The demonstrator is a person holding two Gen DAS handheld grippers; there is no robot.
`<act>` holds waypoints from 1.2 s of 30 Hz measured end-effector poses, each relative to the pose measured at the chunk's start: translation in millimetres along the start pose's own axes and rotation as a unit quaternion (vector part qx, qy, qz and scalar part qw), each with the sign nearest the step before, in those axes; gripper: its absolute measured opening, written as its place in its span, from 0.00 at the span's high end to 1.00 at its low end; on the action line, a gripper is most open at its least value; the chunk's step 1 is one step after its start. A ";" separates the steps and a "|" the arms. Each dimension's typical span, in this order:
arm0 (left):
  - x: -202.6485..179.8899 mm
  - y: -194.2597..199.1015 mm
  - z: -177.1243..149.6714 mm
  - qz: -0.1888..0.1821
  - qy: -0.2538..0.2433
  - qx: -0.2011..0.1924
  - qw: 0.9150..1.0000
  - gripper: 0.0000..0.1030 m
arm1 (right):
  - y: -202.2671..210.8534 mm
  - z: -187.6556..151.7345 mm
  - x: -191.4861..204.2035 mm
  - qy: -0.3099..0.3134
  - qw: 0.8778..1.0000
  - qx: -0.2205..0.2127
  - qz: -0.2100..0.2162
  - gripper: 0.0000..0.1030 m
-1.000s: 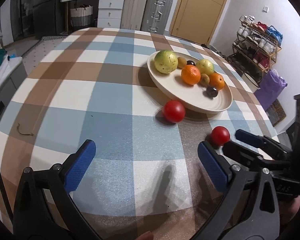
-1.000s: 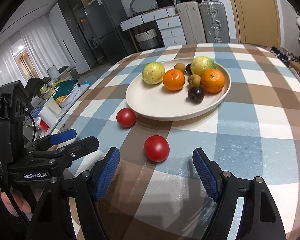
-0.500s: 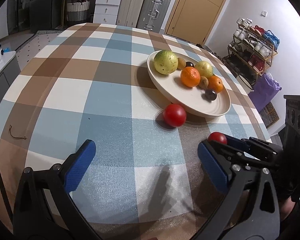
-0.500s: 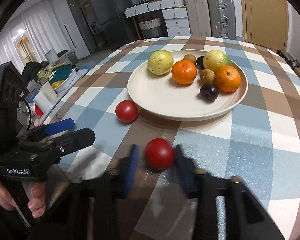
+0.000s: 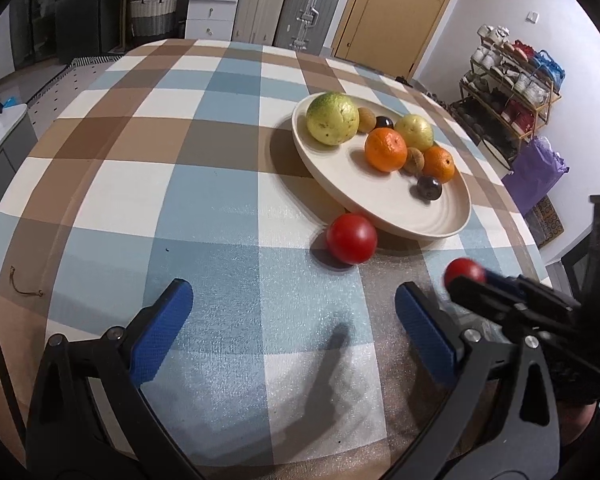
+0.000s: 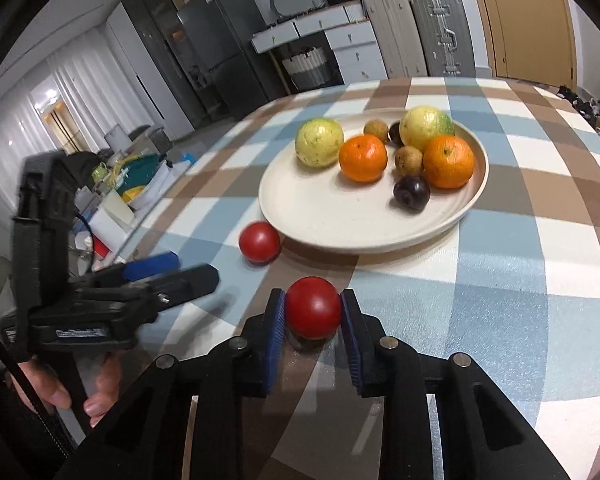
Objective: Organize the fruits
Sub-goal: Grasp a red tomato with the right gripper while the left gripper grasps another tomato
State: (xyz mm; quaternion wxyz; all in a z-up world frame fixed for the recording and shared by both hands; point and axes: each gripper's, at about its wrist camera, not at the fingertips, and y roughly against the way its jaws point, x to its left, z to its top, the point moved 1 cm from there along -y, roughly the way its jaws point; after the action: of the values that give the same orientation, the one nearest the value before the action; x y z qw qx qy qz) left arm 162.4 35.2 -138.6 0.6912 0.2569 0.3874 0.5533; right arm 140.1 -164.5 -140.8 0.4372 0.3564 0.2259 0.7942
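Note:
My right gripper [image 6: 313,312] is shut on a red tomato [image 6: 313,307], its blue pads pressed on both sides just above the checked tablecloth. A second red tomato [image 6: 259,241] lies on the cloth beside the rim of the cream plate [image 6: 324,216]. The plate carries two yellow-green fruits, two oranges [image 6: 363,159], small brown fruits and a dark plum [image 6: 411,193]. My left gripper [image 5: 292,320] hovers open over bare cloth, nothing between its fingers; the free tomato [image 5: 352,237] lies ahead of it. The held tomato [image 5: 464,272] shows at the right of the left wrist view.
The round table [image 5: 204,184] drops off close behind both grippers. A hand [image 6: 100,388] holds the left gripper's handle. Suitcases [image 5: 312,4], white drawers [image 5: 208,4] and a door stand beyond the table; a shoe rack [image 5: 512,80] and a purple bag [image 5: 536,172] sit at the right.
My right gripper went from wide open around the near tomato to shut on it. The left gripper stayed open and barely moved.

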 end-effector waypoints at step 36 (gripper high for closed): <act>-31.0 -37.0 33.4 -0.024 -0.048 0.037 0.998 0.71 | 20.7 9.5 -24.5 -0.021 0.999 -0.028 0.033 0.73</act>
State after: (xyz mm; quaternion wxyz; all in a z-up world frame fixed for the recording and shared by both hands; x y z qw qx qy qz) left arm 208.0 -1.7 -140.8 0.7118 0.2992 0.3806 0.5089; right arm 145.2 -195.6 -129.9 0.4250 0.3679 0.1820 0.8068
